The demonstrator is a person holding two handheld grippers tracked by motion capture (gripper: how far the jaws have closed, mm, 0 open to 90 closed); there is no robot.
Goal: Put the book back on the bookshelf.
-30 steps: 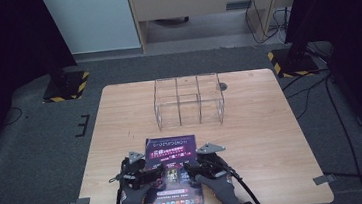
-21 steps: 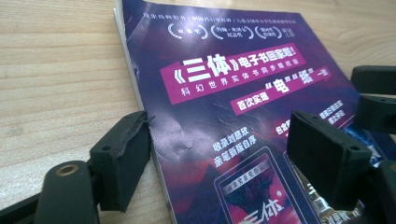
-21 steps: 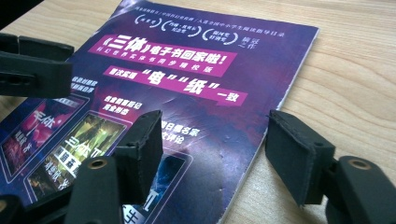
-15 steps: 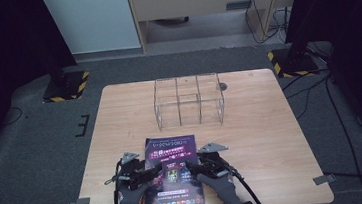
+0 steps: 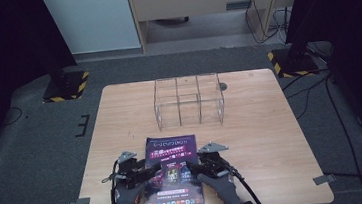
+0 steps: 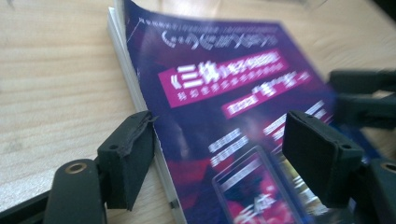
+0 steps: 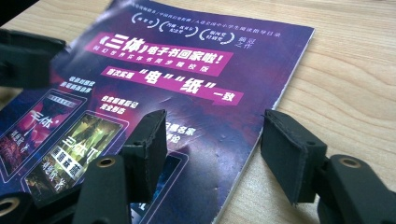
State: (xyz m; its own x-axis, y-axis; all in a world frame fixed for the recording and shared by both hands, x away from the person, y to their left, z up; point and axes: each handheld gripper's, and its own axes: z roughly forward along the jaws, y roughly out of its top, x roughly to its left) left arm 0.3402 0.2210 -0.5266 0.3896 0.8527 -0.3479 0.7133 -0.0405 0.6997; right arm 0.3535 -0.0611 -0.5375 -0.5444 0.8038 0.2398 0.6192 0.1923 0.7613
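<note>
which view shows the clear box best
The high view: the whole clear box stands on the table beyond the magazine. The left gripper view catches a blurred bit at its top edge.

My worktop [image 5: 273, 138] is a pale wooden board standing on a dark grey carpeted floor [image 5: 39, 161]. Flat on it at the near edge, about midway between left and right, lies a purple magazine [image 5: 170, 156] with its cover up. Toward the far side stands a clear box [image 5: 189, 101] split into compartments, well apart from the magazine. Just to its right a small round hole [image 5: 223, 85] shows in the wood.
</note>
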